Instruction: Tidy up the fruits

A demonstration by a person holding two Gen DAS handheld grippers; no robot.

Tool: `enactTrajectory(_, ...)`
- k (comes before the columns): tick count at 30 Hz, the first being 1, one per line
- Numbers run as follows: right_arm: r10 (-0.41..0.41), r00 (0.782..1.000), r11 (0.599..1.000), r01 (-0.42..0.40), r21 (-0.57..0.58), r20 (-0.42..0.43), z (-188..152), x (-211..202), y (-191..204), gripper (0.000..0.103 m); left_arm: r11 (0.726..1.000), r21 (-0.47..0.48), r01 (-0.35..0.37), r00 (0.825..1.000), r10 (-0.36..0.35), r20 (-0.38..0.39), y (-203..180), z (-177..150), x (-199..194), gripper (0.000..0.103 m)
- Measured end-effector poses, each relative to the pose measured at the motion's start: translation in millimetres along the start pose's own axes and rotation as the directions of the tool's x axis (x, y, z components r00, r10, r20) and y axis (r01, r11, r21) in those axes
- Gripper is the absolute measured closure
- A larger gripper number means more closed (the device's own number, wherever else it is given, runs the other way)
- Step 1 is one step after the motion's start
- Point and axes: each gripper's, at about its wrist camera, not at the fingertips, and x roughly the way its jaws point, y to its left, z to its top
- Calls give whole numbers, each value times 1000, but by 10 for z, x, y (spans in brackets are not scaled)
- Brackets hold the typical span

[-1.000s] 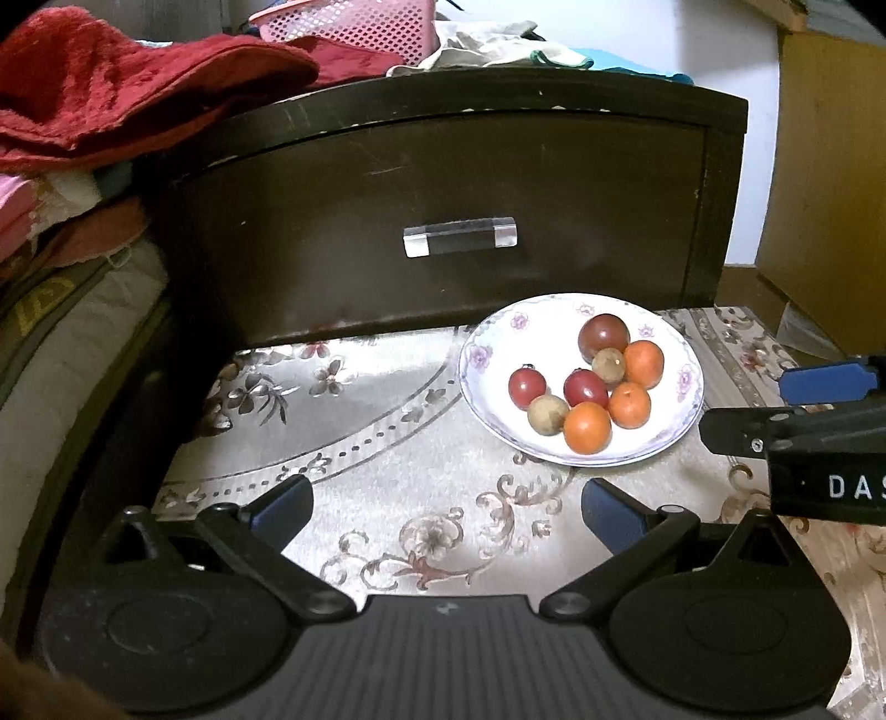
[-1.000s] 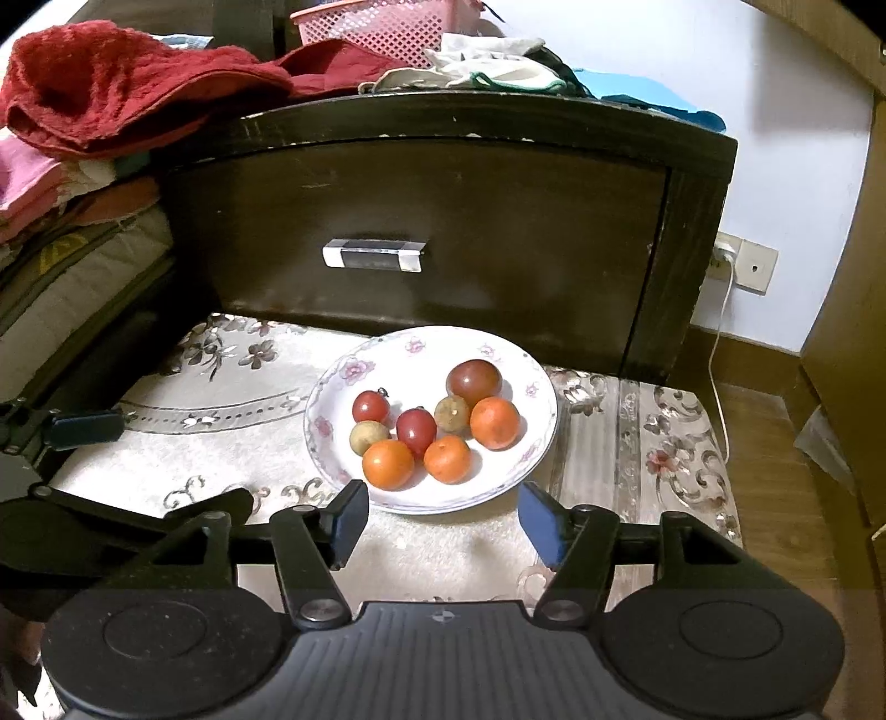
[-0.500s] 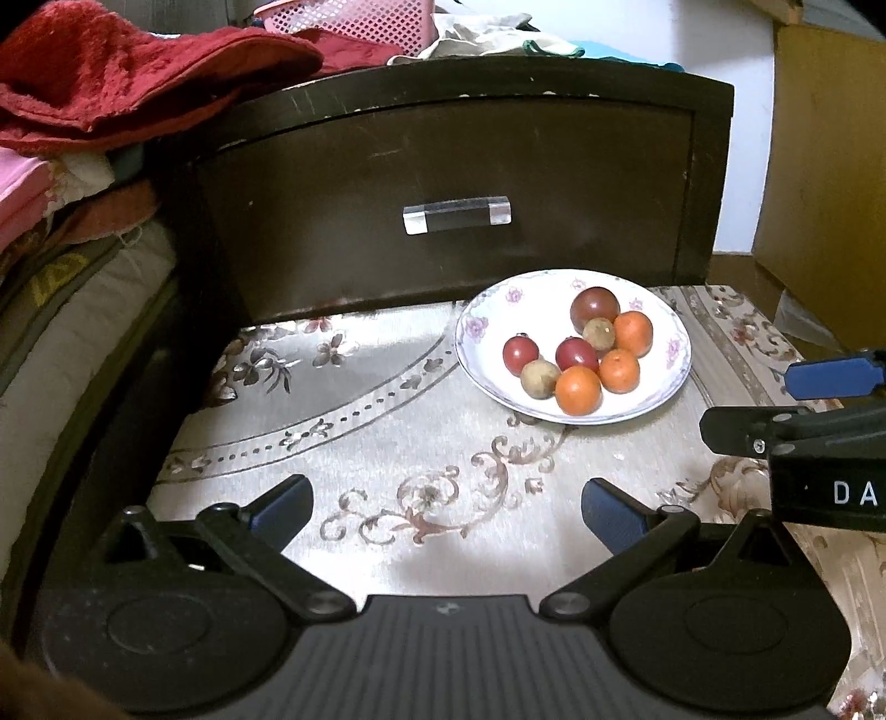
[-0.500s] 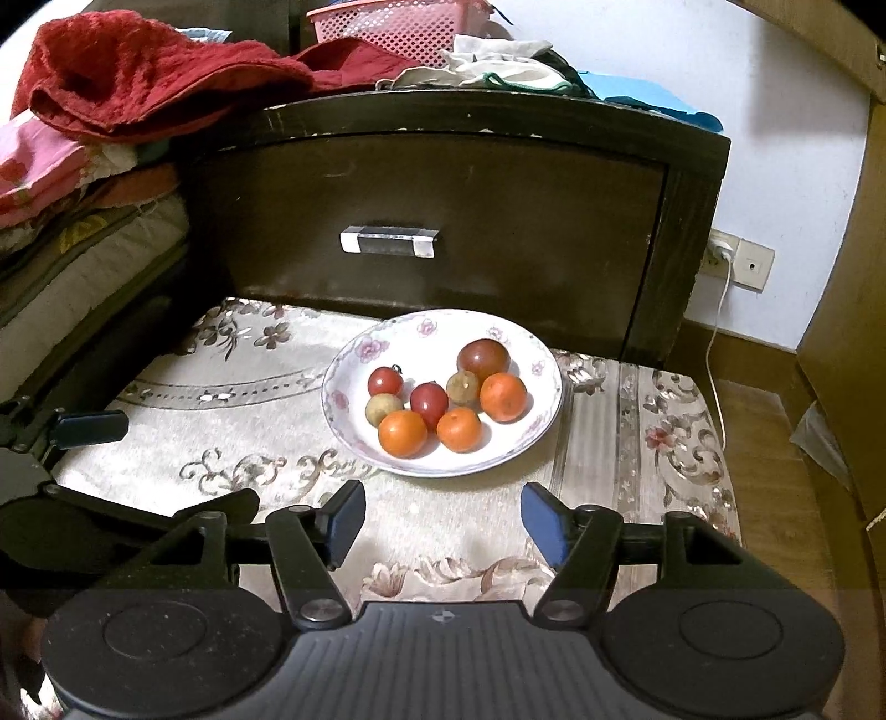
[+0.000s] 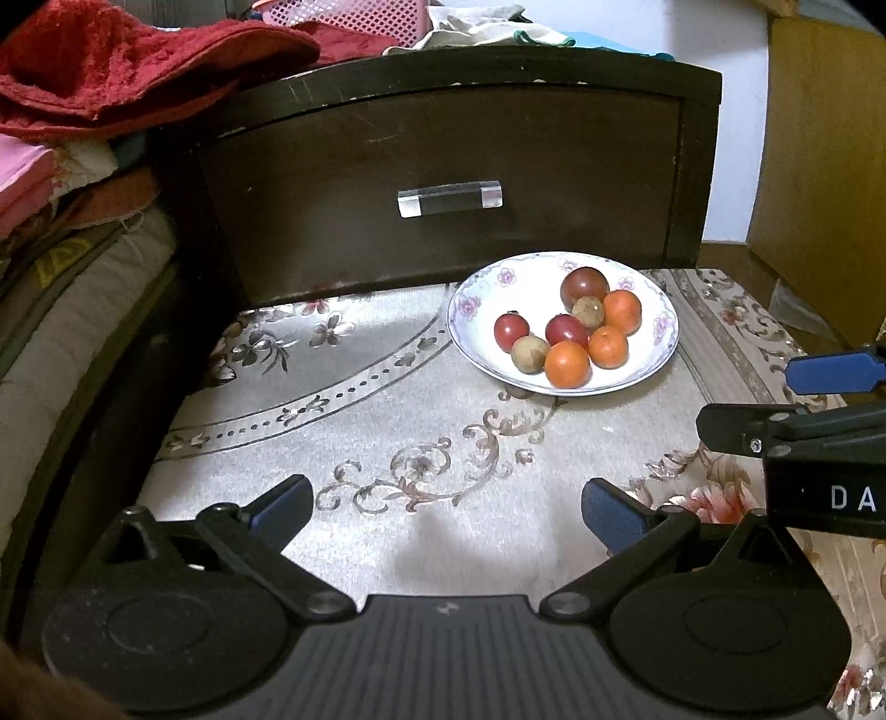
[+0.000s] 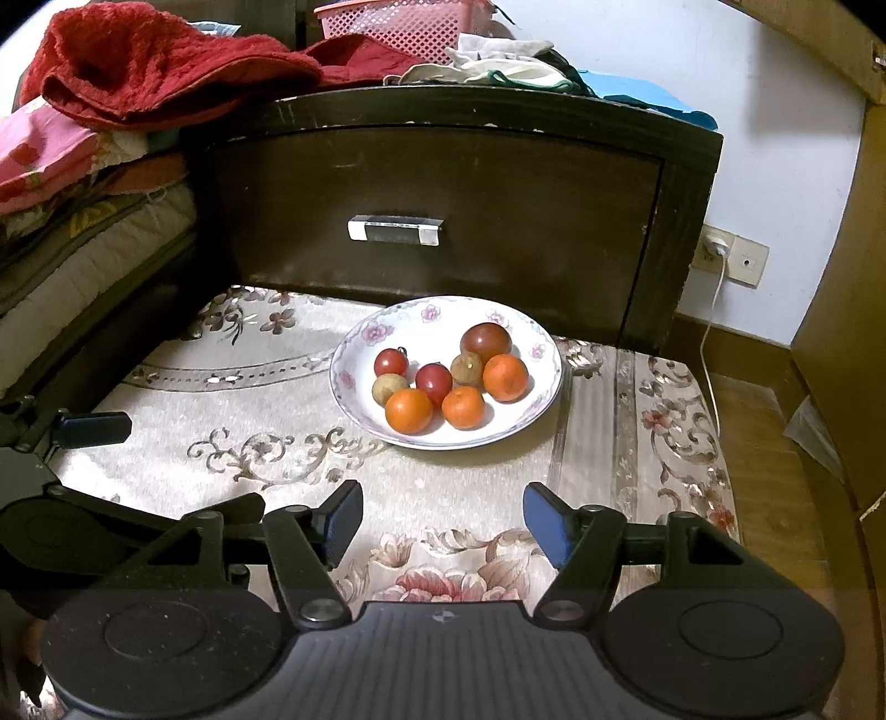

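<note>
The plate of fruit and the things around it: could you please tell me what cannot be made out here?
- Plate: the fruit hides part of its floor, both views.
- Pink basket: cut off by the top edge; contents unseen.
- Right gripper: left wrist view, frame edge cuts it.
- Drawer: shut, inside hidden.

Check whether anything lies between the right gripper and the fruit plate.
Nothing visible blocks it. Only bare patterned cloth lies between the open right gripper and the fruit plate. The left gripper sits off to the side, clear of that path.
</note>
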Motion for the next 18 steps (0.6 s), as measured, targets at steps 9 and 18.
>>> enactTrajectory(9, -12, 1000, 1000, 12, -7, 2, -64, -44, 22, 41, 1000, 2, 0, 1000, 0, -3, -9, -76, -48, 0)
enactTrajectory(18, -16, 1000, 1000, 16, -9, -1, -120, -101, 59, 41, 1000, 15, -2, 1000, 2, -1, -49, -135, -112, 0)
